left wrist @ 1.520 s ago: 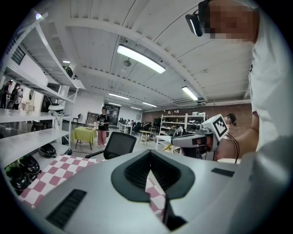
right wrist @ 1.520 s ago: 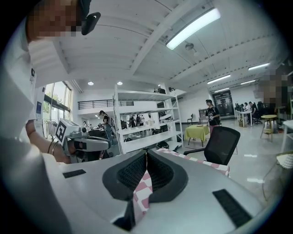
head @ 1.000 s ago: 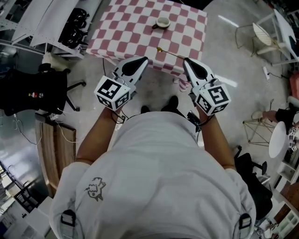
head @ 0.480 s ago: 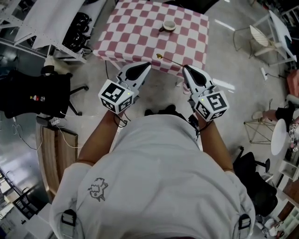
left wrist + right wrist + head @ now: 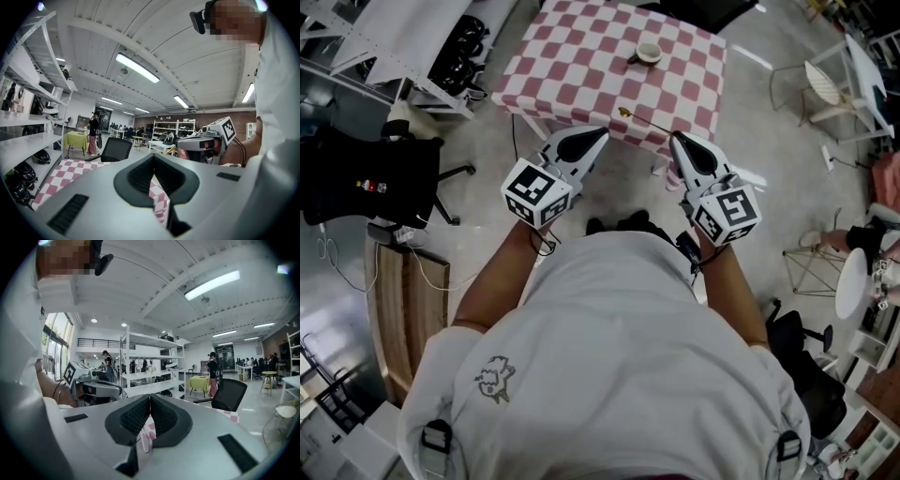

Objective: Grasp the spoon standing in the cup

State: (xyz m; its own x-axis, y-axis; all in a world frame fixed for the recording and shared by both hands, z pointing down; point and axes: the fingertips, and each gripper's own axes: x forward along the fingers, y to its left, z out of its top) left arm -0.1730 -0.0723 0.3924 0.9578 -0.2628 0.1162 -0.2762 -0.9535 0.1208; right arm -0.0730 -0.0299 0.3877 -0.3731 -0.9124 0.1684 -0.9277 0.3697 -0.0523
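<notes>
A small cup [image 5: 649, 52] stands at the far side of the pink-and-white checkered table [image 5: 581, 56]; I see no spoon in it. A thin gold spoon [image 5: 642, 120] slants over the table's near edge, and its handle ends at the tip of my right gripper [image 5: 675, 138]. In the right gripper view those jaws [image 5: 149, 397] are pressed together, and the spoon itself does not show there. My left gripper [image 5: 598, 134] hovers level with it to the left, its jaws [image 5: 153, 157] shut on nothing. Both grippers are short of the table, far from the cup.
A white shelf rack [image 5: 394, 37] stands left of the table, with a black office chair [image 5: 366, 173] and a wooden bench [image 5: 403, 300] nearer me. A white chair [image 5: 834, 80] and a round table [image 5: 853, 281] are on the right. People stand far off [image 5: 213, 373].
The table and cup have drifted right and slightly down in the head view. Both grippers keep their pose, and the spoon has stayed at the right gripper's tip.
</notes>
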